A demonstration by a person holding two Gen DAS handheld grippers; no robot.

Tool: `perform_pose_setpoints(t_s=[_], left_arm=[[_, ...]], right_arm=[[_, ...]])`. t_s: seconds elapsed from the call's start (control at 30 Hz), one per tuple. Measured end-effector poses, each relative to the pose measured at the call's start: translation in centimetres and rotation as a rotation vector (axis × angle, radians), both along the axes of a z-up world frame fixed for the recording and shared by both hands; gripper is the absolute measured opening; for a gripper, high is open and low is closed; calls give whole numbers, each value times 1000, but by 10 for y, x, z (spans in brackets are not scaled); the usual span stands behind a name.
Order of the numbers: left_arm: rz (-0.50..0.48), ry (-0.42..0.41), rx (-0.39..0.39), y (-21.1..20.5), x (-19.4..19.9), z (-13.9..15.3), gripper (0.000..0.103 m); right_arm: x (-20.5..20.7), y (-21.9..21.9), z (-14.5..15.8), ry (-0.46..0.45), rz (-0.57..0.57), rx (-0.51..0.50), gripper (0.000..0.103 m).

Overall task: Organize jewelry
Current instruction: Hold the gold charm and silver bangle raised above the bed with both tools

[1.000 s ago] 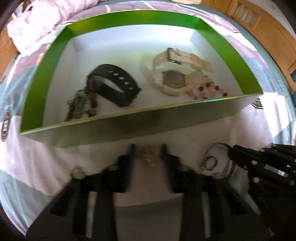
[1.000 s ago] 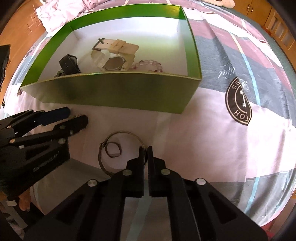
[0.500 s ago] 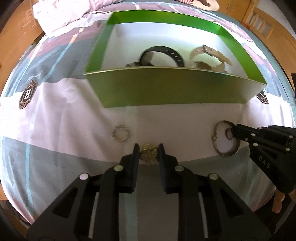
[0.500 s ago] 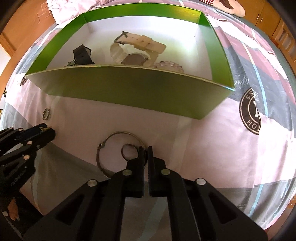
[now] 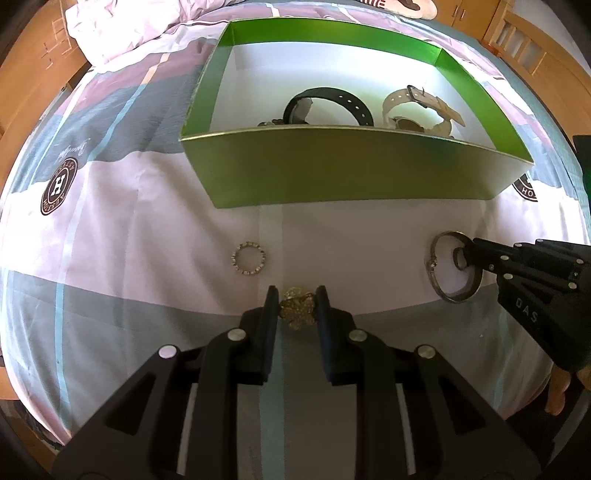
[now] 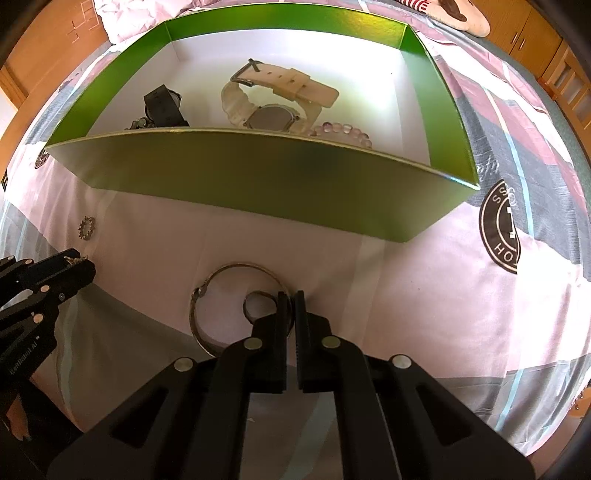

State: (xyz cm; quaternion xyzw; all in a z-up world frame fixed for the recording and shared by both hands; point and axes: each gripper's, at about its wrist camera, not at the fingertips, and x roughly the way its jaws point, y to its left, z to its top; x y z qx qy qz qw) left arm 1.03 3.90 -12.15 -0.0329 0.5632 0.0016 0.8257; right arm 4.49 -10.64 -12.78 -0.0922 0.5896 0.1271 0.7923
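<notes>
A green box with a white inside stands on the bed and holds a black watch, a cream watch, a bead bracelet and a dark necklace. My left gripper is shut on a small gold ornament just above the sheet, in front of the box. My right gripper is shut at the right rim of a metal bangle that lies flat; a small ring lies inside the bangle by the fingertips. Whether the fingers pinch the bangle is unclear.
A small beaded ring lies on the sheet left of my left gripper. The bedsheet is pink, grey and white with round logos. A crumpled pink quilt lies behind the box. Wooden furniture borders the bed.
My left gripper, still holding the gold ornament, has pulled back from the box and lifted, so the beaded ring shows. My right gripper has moved forward onto the bangle's right rim.
</notes>
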Motion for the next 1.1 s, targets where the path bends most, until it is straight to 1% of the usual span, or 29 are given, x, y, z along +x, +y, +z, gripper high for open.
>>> perform_pose_setpoints(t_s=[0.2,0.33,0.53,0.77,0.93,1.1], left_arm=[[3,-11,3,-2,-1,3,20],[-5,-36,14,-5,-3,9,20],[-21,-69,61,-11,-5,15,20],[-19,-89,74,-10,-5,18,20],[-23,-79,80,-14,-6,15,20],[-28,-88,79,-14,-6,18,20]], right_arm=[[1,-6,2,1,-11,13,4],[3,-12,6,0,-20,27,3],[4,-16,27,-56,-23,75,4],[3,-20,43,-84,-24,126,4],[-2,-12,40,-73,6,113,4],[-6,-13,40,-81,6,121,4]])
